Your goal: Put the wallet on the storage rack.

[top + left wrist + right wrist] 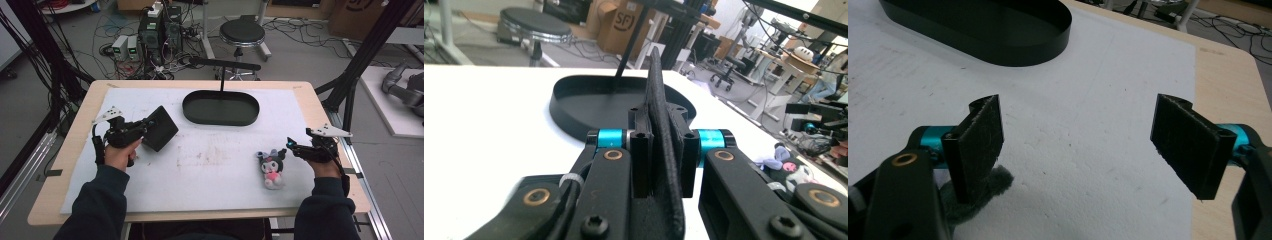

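Jaws of the left gripper [659, 150] pinch a thin black pad [159, 128] on edge, held over the mat's [210, 170] left half, its flat face tilted, one corner toward the oval tray [221, 107] at the far edge. Right gripper [1075, 145] jaws stand spread, just right of the plush [272, 167] near the right edge.

I'm holding my left gripper [145, 131] at the left of the table, its jaws pinching tight on a flat black pad [160, 128] tilted on edge. My right gripper [295, 146] is hovering at the right, near side, jaws spread wide apart, holding nothing.
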